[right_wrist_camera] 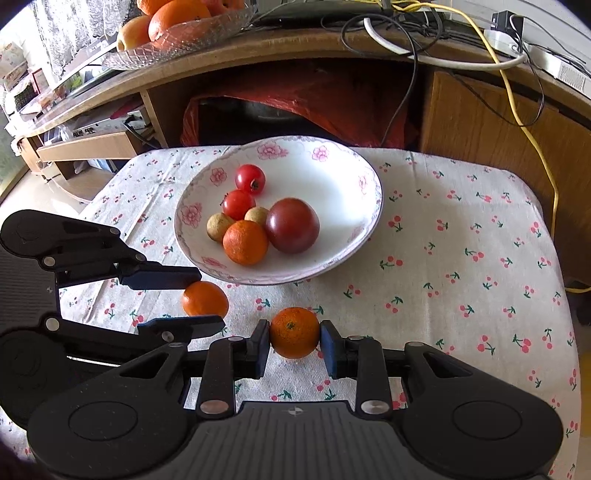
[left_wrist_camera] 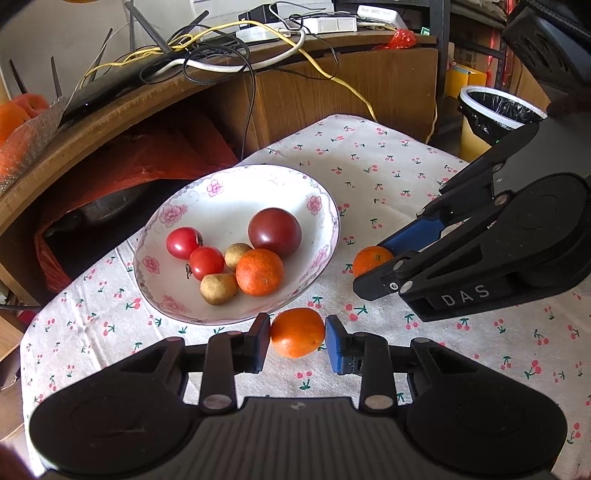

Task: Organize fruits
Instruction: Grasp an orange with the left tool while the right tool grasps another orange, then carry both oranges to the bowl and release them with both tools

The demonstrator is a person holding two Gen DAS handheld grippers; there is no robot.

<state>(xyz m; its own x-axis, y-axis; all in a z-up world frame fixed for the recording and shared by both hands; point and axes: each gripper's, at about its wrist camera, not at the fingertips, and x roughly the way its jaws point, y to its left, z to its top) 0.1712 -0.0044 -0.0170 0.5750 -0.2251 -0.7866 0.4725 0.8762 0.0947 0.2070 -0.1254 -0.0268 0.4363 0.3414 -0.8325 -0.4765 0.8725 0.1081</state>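
A white flowered bowl (left_wrist_camera: 221,184) (right_wrist_camera: 332,177) on the cherry-print cloth holds two red tomatoes (left_wrist_camera: 183,242), a dark tomato (left_wrist_camera: 274,232), an orange (left_wrist_camera: 259,272) and two small tan fruits (left_wrist_camera: 218,288). My left gripper (left_wrist_camera: 297,336) is shut on an orange (left_wrist_camera: 297,332) just in front of the bowl; it shows in the right wrist view (right_wrist_camera: 201,299) too. My right gripper (right_wrist_camera: 294,338) is shut on another orange (right_wrist_camera: 294,332), to the right of the bowl (left_wrist_camera: 371,260). Both oranges sit at cloth level.
A wooden cabinet (left_wrist_camera: 332,92) with cables and devices stands behind the table. A glass dish of oranges (right_wrist_camera: 177,33) sits on its top. A lined bin (left_wrist_camera: 495,114) stands at the far right. The table edge (right_wrist_camera: 554,258) runs close on the right.
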